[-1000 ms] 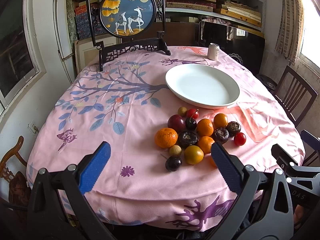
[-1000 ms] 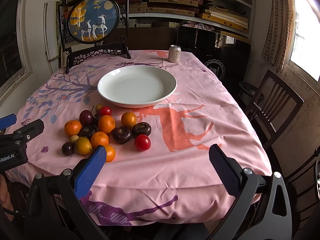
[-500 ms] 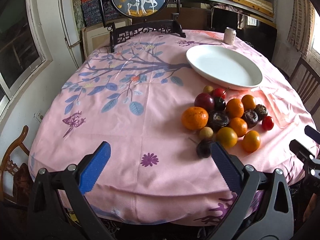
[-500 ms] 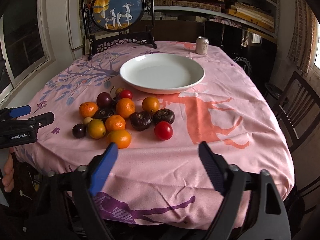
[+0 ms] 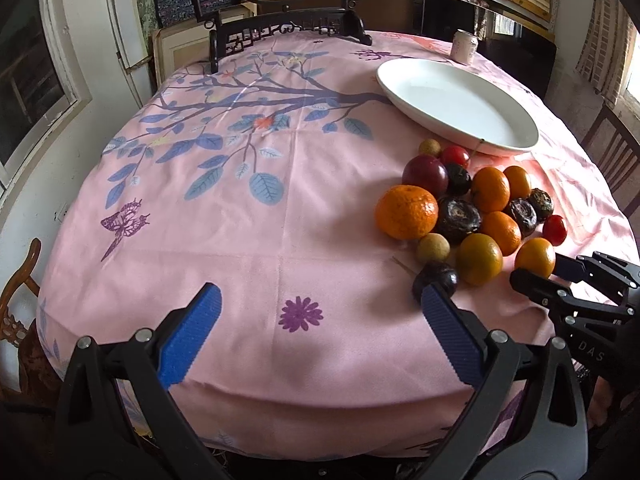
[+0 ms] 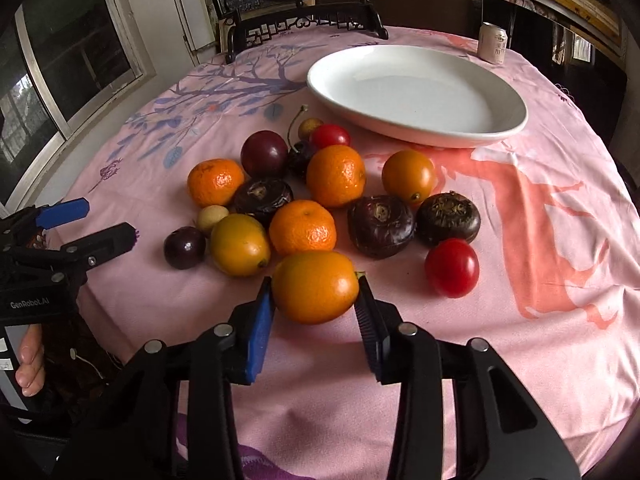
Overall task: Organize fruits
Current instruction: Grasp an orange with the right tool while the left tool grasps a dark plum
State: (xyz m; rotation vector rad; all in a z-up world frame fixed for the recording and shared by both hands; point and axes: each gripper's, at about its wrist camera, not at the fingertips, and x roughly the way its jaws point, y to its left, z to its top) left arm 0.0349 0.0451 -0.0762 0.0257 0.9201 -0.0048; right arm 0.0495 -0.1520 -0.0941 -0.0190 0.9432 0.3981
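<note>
Jaws of the right gripper (image 6: 316, 292) have just been closing and now clamp the nearest orange fruit (image 6: 315, 286), which sits at lower centre of the right wrist view, on the pink tablecloth (image 6: 540, 320). Beyond it lie five more orange fruits, three dark water chestnuts, two red tomatoes, two plums, two small tan longans and one dark cherry. One empty white plate (image 6: 416, 92) sits upper right, one can (image 6: 493, 43) behind it. The left gripper (image 5: 320, 308) points steeply down over bare cloth, jaws wide apart, gripping nothing.
</note>
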